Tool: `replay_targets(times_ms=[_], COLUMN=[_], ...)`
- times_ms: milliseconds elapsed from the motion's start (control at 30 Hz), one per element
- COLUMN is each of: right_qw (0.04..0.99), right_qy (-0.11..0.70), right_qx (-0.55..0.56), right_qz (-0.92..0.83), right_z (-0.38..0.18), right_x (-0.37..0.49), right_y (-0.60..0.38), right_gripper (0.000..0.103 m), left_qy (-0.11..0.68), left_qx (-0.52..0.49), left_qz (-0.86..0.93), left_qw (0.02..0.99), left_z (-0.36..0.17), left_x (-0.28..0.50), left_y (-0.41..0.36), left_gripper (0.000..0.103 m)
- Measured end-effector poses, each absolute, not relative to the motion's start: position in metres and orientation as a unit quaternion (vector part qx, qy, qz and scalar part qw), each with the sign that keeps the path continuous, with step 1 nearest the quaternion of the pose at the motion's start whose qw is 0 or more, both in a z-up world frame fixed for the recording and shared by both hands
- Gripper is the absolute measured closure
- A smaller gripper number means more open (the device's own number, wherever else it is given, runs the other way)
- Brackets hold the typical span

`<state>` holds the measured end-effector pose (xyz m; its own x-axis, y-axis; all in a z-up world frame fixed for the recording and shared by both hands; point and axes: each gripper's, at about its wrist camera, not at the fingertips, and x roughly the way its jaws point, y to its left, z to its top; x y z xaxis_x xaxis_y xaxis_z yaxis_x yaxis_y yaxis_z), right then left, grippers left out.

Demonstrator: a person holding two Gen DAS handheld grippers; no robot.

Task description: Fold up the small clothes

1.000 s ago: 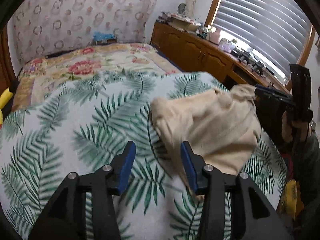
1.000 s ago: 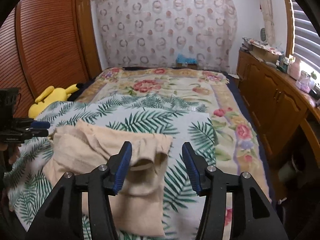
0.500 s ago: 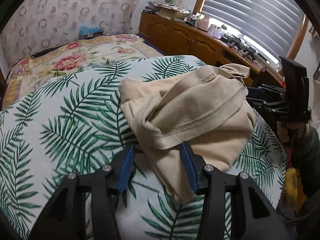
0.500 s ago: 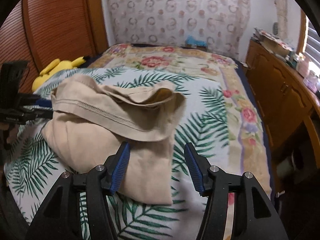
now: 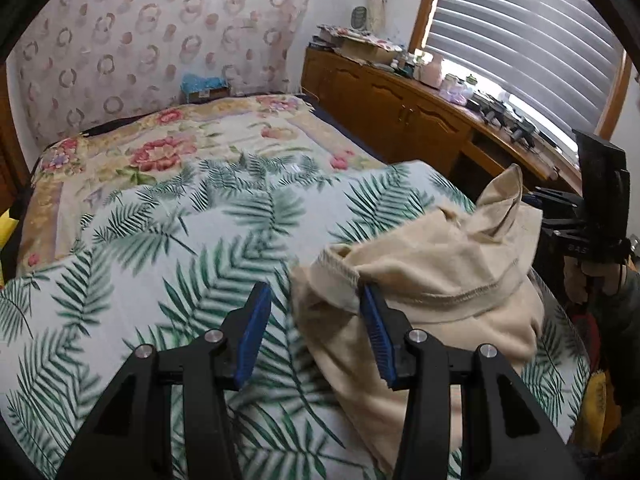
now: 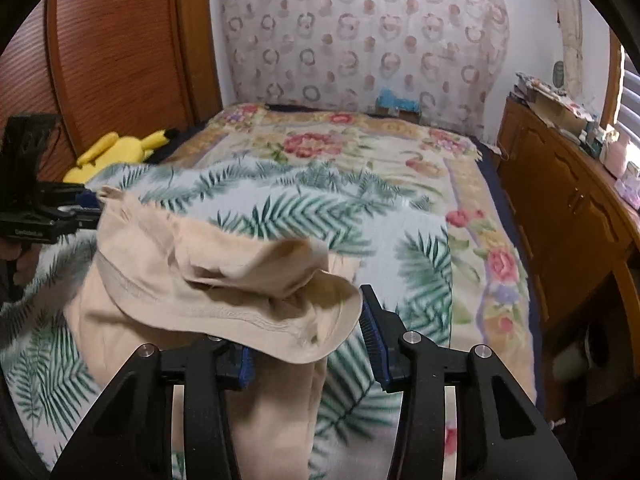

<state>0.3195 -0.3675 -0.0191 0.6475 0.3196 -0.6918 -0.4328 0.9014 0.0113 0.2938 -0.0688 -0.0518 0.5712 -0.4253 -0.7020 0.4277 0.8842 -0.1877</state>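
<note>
A small beige garment (image 5: 432, 280) lies bunched on the palm-leaf blanket (image 5: 192, 248). In the left wrist view my left gripper (image 5: 316, 320) is open, and the garment's hemmed edge drapes over its right finger (image 5: 376, 332). In the right wrist view the garment (image 6: 192, 280) hangs over my open right gripper (image 6: 308, 340), and its hem covers the left finger. A corner of the cloth stands up near the right gripper's body (image 5: 588, 216) in the left wrist view. The left gripper's body (image 6: 36, 208) shows at the far left of the right wrist view.
A floral bedspread (image 5: 160, 152) covers the far half of the bed. A wooden cabinet (image 5: 400, 108) with clutter runs along the right under window blinds. A yellow plush toy (image 6: 120, 148) lies by the wooden wardrobe (image 6: 112, 56) on the left.
Both grippers have pulled back toward me. The garment has sunk from its lifted spread and now drapes over the fingers, with its hem pulled further to the right in the left wrist view.
</note>
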Motion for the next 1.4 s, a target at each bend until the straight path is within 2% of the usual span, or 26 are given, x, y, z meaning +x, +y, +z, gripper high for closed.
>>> replay_targets(times_ms=[67, 133, 167, 200, 267, 533, 1000, 1100, 1133, 1333, 1400], right_qw=[0.905, 0.904, 0.903, 0.902, 0.904, 0.898, 0.910, 0.910, 0.910, 0.905, 0.905], right_qy=[0.360, 0.356, 0.354, 0.353, 0.351, 0.410, 0.380, 0.380, 0.380, 0.402, 0.400], right_qx=[-0.071, -0.062, -0.055, -0.043, -0.032, -0.017, -0.013, -0.014, -0.013, -0.022, -0.028], right_qz=[0.217, 0.230, 0.237, 0.245, 0.240, 0.158, 0.167, 0.166, 0.164, 0.141, 0.143], right_z=[-0.015, -0.013, -0.013, -0.013, -0.013, -0.040, -0.025, -0.027, -0.027, -0.035, -0.034], right_x=[0.328, 0.337, 0.341, 0.346, 0.353, 0.380, 0.378, 0.379, 0.378, 0.382, 0.379], right_y=[-0.367, -0.368, -0.369, -0.371, -0.374, -0.389, -0.393, -0.393, -0.393, -0.395, -0.393], right_gripper=[0.068, 0.083, 0.087, 0.097, 0.101, 0.102, 0.102, 0.102, 0.102, 0.102, 0.102], left_qy=[0.395, 0.396, 0.397, 0.398, 0.399, 0.394, 0.418, 0.408, 0.405, 0.424, 0.428], left_qx=[-0.003, -0.009, -0.011, -0.013, -0.017, -0.023, -0.001, -0.002, -0.003, 0.004, 0.002], left_qz=[-0.233, -0.226, -0.222, -0.220, -0.217, -0.219, -0.258, -0.255, -0.248, -0.209, -0.204], left_qw=[0.889, 0.890, 0.890, 0.890, 0.891, 0.892, 0.871, 0.876, 0.880, 0.881, 0.880], left_z=[-0.052, -0.055, -0.056, -0.057, -0.058, -0.051, -0.069, -0.067, -0.067, -0.077, -0.077], left_x=[0.304, 0.312, 0.314, 0.316, 0.316, 0.306, 0.333, 0.341, 0.344, 0.350, 0.349], left_y=[-0.064, -0.059, -0.056, -0.054, -0.051, -0.043, -0.076, -0.075, -0.074, -0.065, -0.063], left_gripper=[0.057, 0.057, 0.057, 0.057, 0.057, 0.057, 0.058, 0.080, 0.091, 0.092, 0.088])
